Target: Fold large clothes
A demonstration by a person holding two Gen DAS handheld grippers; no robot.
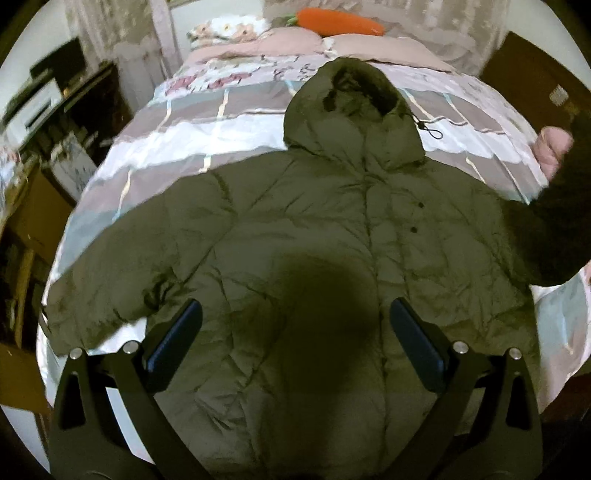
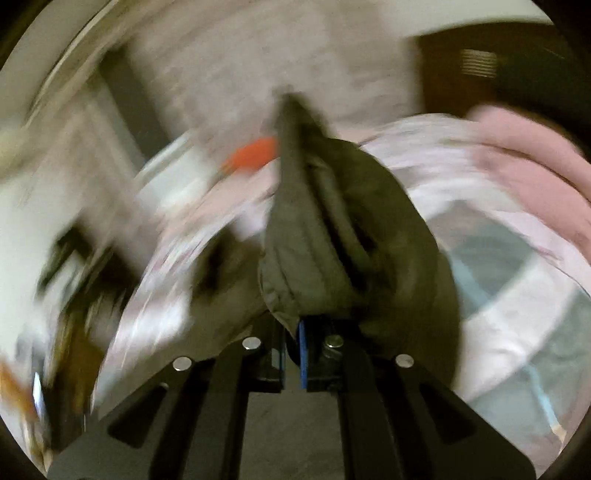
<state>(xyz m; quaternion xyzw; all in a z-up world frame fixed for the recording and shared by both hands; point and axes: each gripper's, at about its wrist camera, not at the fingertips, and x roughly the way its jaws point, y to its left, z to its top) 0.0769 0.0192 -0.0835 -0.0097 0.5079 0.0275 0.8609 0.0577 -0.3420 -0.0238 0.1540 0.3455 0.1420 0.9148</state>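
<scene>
An olive-green hooded puffer jacket [image 1: 332, 229] lies spread front-up on the bed, hood [image 1: 351, 114] toward the pillows and left sleeve [image 1: 110, 273] stretched out to the left. My left gripper [image 1: 295, 332] is open above the jacket's lower body, holding nothing. In the blurred right wrist view my right gripper [image 2: 293, 332] is shut on a bunched part of the jacket [image 2: 332, 240], which looks like a sleeve end, lifted off the bed. In the left wrist view the right sleeve [image 1: 546, 236] rises dark at the right edge.
The bed [image 1: 221, 125] has a patchwork quilt in pink, grey and white. An orange carrot-shaped pillow [image 1: 340, 22] and pink pillows [image 1: 280, 40] lie at its head. Dark furniture [image 1: 55, 110] stands left of the bed. A pink blanket [image 2: 517, 155] lies at the right.
</scene>
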